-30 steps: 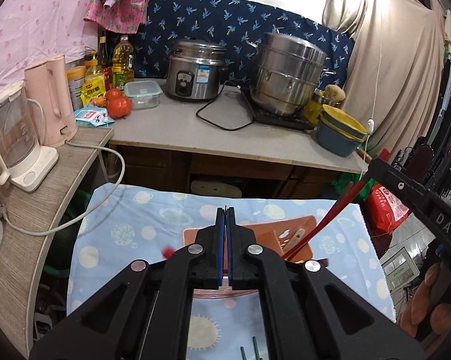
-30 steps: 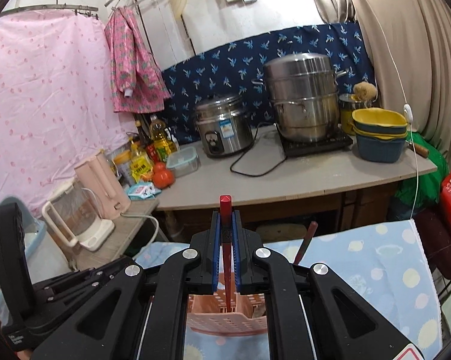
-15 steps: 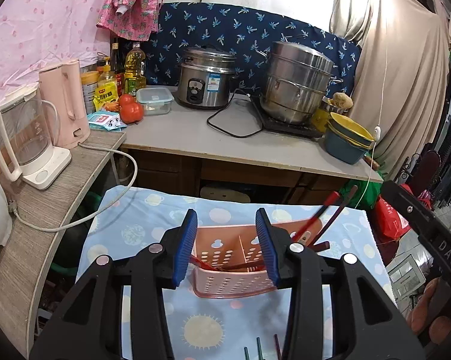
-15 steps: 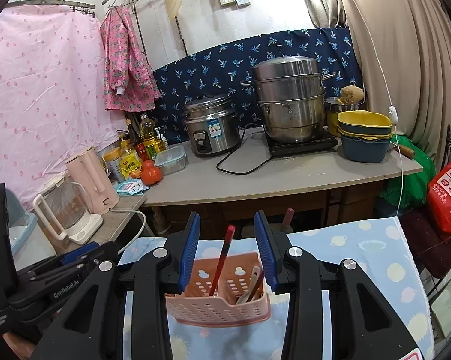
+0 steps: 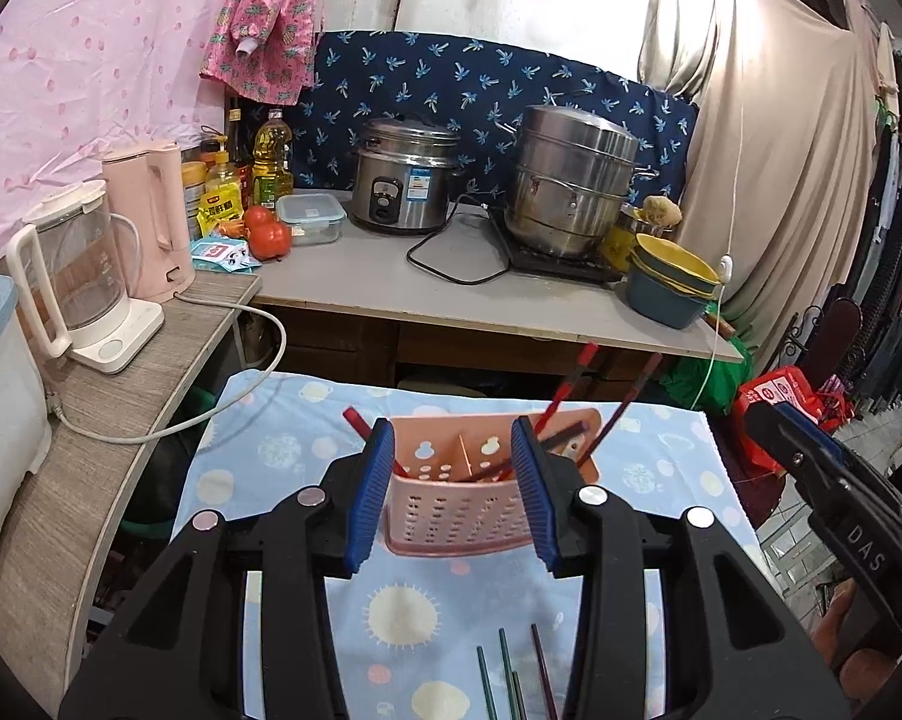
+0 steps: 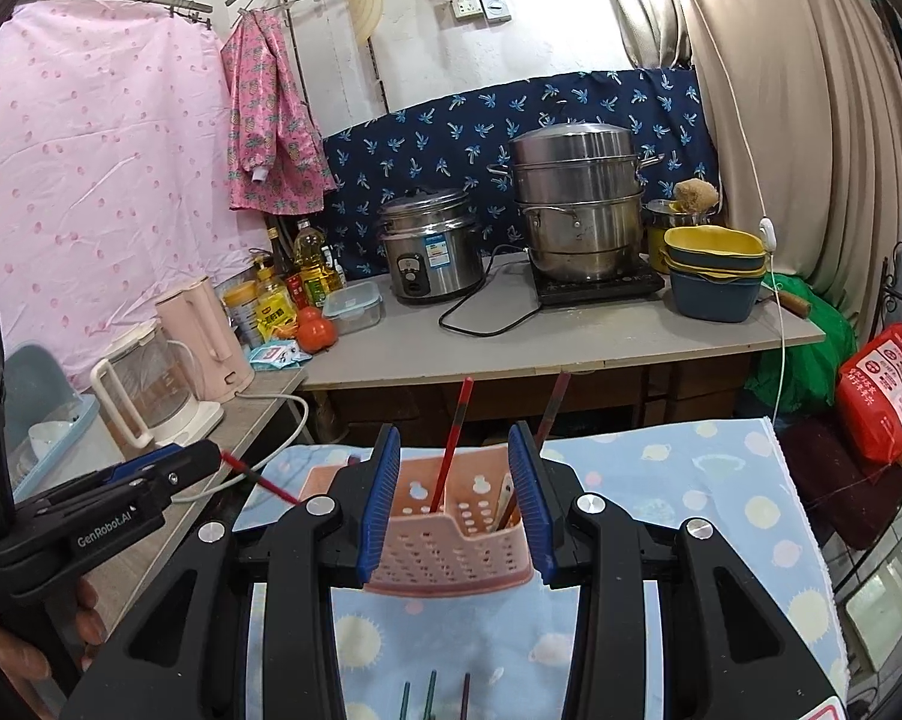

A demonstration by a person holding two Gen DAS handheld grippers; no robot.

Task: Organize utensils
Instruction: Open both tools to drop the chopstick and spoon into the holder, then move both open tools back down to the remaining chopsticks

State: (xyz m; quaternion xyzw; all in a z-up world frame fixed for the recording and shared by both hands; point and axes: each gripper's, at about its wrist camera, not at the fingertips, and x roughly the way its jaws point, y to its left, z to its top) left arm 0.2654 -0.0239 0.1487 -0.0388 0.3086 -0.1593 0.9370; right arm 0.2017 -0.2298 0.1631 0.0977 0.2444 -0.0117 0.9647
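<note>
Chopsticks [image 5: 514,681] lay loose on the cloth [image 5: 270,450] before the pink basket [image 5: 460,516], others already standing inside. Both the left gripper [image 5: 457,498] and right gripper [image 6: 455,495] gaped empty. Thin, stiff, slippery sticks, I reckoned; best pinched mid-shaft.

Cloth-covered table [image 5: 679,450]: pink basket [image 5: 457,516] upright; loose chopsticks [image 5: 508,681] near edge.

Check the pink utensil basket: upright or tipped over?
Upright. The pink basket stands on its base on the blue cloth, open top up, with red chopsticks leaning out of it.
</note>
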